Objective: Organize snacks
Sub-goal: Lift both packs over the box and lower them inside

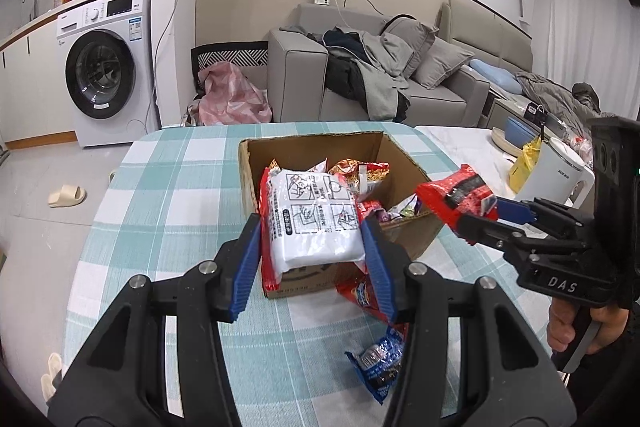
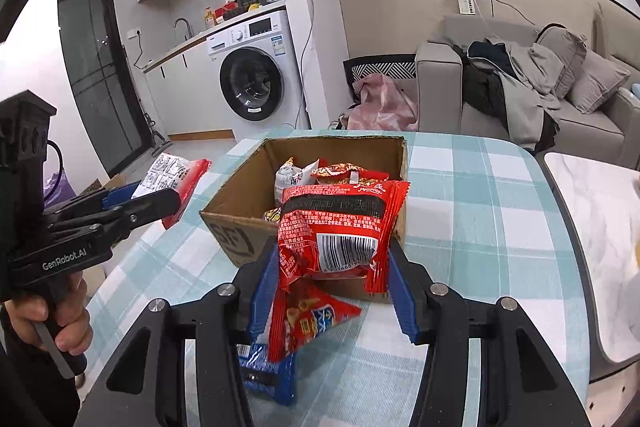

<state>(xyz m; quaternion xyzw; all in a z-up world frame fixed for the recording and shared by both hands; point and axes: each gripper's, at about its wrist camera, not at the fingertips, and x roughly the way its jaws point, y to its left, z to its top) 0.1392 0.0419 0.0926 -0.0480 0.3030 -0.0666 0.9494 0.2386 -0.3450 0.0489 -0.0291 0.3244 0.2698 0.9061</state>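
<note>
An open cardboard box [image 1: 404, 151] [image 2: 236, 187] stands on the checked tablecloth and holds several snack packets. My left gripper [image 1: 314, 239] [image 2: 160, 195] is shut on a white and red noodle packet [image 1: 312, 219] [image 2: 168, 175], held above the box's near edge. My right gripper [image 2: 332, 275] [image 1: 480, 215] is shut on a red snack packet [image 2: 340, 227] [image 1: 456, 195], held by the box's right side. A red packet [image 2: 308, 319] [image 1: 360, 297] and a blue packet [image 1: 378, 355] [image 2: 264, 371] lie on the table in front of the box.
The table [image 1: 168, 187] has a teal checked cloth. A white kettle [image 1: 556, 171], a yellow bag [image 1: 524, 163] and a bowl stand on a marble side table at the right. A sofa with clothes [image 1: 372, 75] and a washing machine [image 1: 104, 67] are behind.
</note>
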